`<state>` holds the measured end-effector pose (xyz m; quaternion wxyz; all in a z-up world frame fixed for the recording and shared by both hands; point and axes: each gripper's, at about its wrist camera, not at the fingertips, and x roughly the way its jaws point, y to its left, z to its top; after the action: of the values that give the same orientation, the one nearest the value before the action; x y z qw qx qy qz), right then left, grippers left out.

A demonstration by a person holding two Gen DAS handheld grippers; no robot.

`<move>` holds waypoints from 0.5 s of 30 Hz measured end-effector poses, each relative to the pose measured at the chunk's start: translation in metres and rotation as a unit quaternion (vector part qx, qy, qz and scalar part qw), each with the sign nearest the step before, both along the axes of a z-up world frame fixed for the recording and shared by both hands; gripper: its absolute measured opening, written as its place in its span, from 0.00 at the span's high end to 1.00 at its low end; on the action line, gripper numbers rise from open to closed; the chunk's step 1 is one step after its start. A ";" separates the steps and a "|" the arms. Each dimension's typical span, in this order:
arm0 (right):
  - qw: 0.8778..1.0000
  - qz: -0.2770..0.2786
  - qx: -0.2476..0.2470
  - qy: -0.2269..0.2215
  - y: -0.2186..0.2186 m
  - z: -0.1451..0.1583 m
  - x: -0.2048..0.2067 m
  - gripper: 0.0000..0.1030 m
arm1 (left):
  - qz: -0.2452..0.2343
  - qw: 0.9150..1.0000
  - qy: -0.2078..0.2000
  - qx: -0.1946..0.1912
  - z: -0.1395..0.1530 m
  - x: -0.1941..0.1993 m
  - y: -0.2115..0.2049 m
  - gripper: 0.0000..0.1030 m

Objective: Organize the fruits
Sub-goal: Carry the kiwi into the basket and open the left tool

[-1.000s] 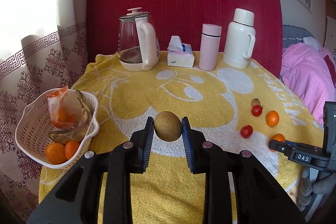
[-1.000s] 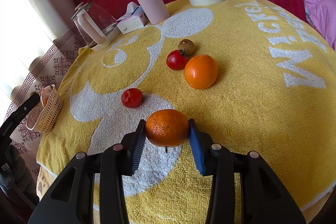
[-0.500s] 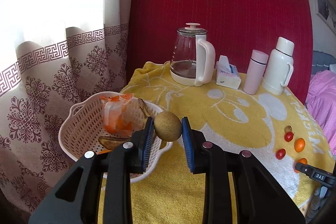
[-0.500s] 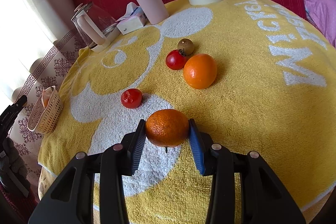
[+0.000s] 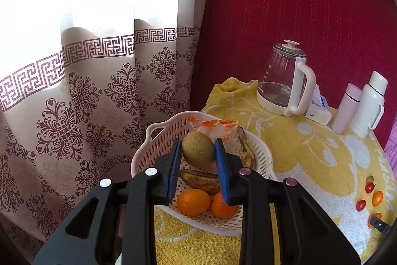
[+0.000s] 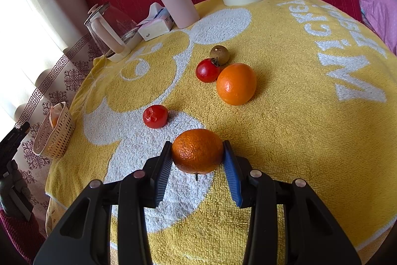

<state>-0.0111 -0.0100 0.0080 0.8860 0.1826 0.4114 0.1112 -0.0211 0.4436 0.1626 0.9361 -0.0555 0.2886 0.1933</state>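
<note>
The left gripper (image 5: 198, 155) is clamping a round, dull brown-green fruit (image 5: 198, 148) between its blue pads, holding it in the air above the white perforated basket (image 5: 158, 140) at the table's edge by the curtain. Down in the basket two oranges (image 5: 193, 202) are lying side by side in front of a blackened banana (image 5: 199, 180), and a wrapped orange packet (image 5: 218, 127) is leaning at the back. The right gripper (image 6: 197, 155) is pinching a rough-skinned mandarin (image 6: 197, 150) just above the yellow towel (image 6: 297, 140); its skin is looking dimpled and darker than the smooth orange (image 6: 236, 83) sitting further out. That orange is touching a red tomato (image 6: 207, 70) beside a small brown fruit (image 6: 219, 54), and another tomato (image 6: 155, 116) is lying apart, nearer the gripper.
</note>
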 end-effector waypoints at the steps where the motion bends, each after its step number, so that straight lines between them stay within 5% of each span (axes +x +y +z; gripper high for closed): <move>1: 1.000 0.000 0.001 0.000 0.000 0.000 0.000 0.60 | 0.002 1.000 0.002 0.000 -0.001 0.001 0.002 0.73; 15: 1.000 0.001 0.007 0.002 -0.001 -0.001 0.001 0.60 | 0.023 1.000 0.021 0.001 -0.015 0.010 0.013 0.73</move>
<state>-0.0100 -0.0105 0.0068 0.8840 0.1884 0.4123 0.1147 -0.0111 0.4570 0.1472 0.9253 -0.0573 0.3066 0.2157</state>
